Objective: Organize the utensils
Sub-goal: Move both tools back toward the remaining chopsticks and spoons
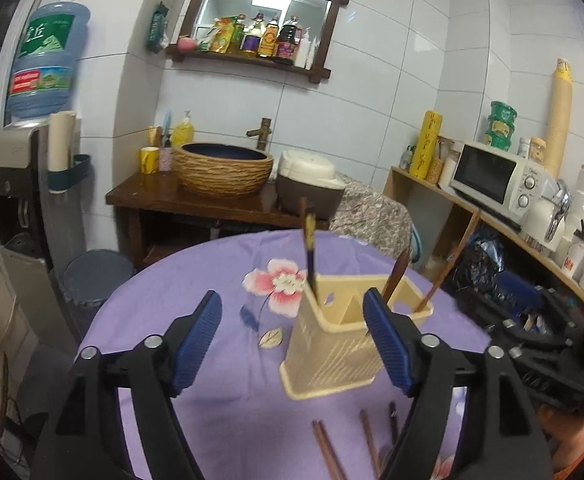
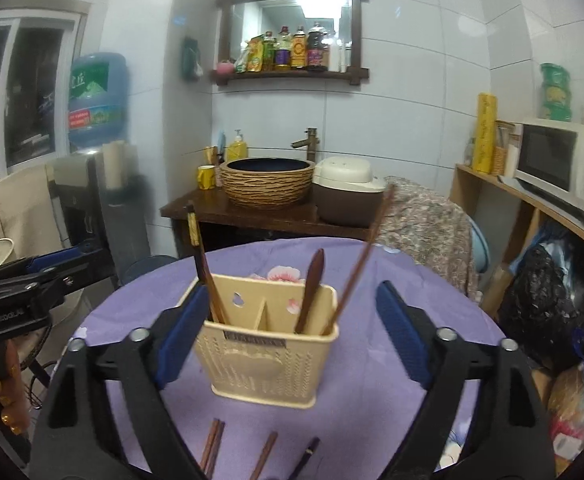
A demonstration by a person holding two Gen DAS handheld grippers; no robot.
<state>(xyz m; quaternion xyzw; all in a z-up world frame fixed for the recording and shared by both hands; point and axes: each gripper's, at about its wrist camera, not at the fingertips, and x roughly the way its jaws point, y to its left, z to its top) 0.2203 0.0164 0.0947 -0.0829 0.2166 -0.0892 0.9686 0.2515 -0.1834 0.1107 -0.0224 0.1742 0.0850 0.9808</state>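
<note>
1. Cream plastic, the utensil holder (image 2: pixel 269 354) stood upright on the purple-clothed worktop (image 2: pixel 372 380), straight ahead of the right claw (image 2: pixel 294 334) and between its two blue pads without touching either.
2. Inside the holder, dark chopsticks (image 2: pixel 205 276) leaned in the compartment nearer that claw's left pad; a brown wooden spoon (image 2: pixel 312 288) and a long thin chopstick (image 2: pixel 362 264) leaned in the compartment nearer its right pad.
3. Loose brown chopsticks (image 2: pixel 211 448) and a dark one (image 2: pixel 306 456) lay flat on the cloth, below the holder and between the right claw's arms.
4. The right claw's jaws stood wide apart and held nothing.
5. The left claw (image 1: pixel 294 340) also stood apart and empty; the holder (image 1: pixel 332 352) sat ahead of it, nearer its right pad, which overlapped the holder's far corner in that view.
6. From the right wrist, the left claw (image 2: pixel 43 272) showed off to the left, with a person's hand (image 2: pixel 3 392) below it.
7. Beyond the worktop stood a woven basin (image 2: pixel 267 180) and a rice cooker (image 2: pixel 348 188).
</note>
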